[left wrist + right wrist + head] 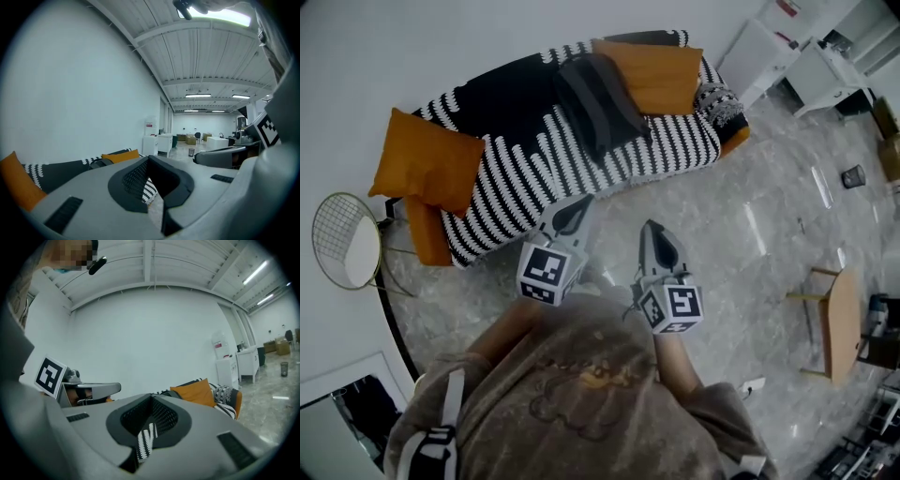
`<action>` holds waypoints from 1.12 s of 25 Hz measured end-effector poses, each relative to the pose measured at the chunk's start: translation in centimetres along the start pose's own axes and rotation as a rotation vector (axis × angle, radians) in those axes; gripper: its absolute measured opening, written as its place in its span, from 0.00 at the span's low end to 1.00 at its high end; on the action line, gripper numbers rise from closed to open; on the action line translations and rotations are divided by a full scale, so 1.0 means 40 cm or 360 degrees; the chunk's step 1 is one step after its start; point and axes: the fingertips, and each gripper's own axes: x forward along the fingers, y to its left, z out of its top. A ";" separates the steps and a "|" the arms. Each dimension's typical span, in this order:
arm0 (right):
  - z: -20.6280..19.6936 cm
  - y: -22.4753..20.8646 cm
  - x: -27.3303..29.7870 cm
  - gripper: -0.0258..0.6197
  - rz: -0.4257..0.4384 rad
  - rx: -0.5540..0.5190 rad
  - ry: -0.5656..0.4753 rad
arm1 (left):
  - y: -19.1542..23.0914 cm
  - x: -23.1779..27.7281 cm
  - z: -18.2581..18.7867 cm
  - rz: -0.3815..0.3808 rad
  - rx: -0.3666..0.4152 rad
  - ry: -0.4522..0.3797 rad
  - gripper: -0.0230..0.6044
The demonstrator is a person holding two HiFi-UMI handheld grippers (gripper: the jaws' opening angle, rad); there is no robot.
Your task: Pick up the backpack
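Note:
A dark grey backpack [598, 101] lies on the black-and-white striped sofa [525, 155], leaning towards an orange cushion [654, 75]. In the left gripper view its dark top [99, 163] just shows above the jaws, in front of that cushion [121, 156]. My left gripper [574, 214] and right gripper [660, 240] are side by side over the floor in front of the sofa, pointing at it, short of the backpack. On each the jaws stand shut with nothing held, in the left gripper view [149, 158] and the right gripper view [151, 397].
Another orange cushion [426, 159] leans at the sofa's left end. A round wire side table [345, 242] stands left of the sofa. A small wooden table [840, 322] is at the right, white cabinets [787, 47] behind. The floor is grey marble [750, 234].

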 end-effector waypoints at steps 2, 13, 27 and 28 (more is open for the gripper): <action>0.001 -0.019 0.021 0.04 -0.0013 0.0004 0.0007 | 0.017 0.022 0.004 0.0004 -0.0002 0.0001 0.04; 0.031 -0.108 0.205 0.04 -0.0007 0.0002 0.0028 | 0.130 0.180 0.028 0.0047 -0.0025 0.0004 0.04; 0.137 -0.264 0.526 0.04 0.0206 -0.0064 0.0054 | 0.263 0.455 0.083 0.0162 -0.0081 -0.0003 0.04; 0.146 -0.276 0.550 0.04 0.0229 -0.0071 0.0060 | 0.273 0.478 0.088 0.0184 -0.0084 0.0002 0.04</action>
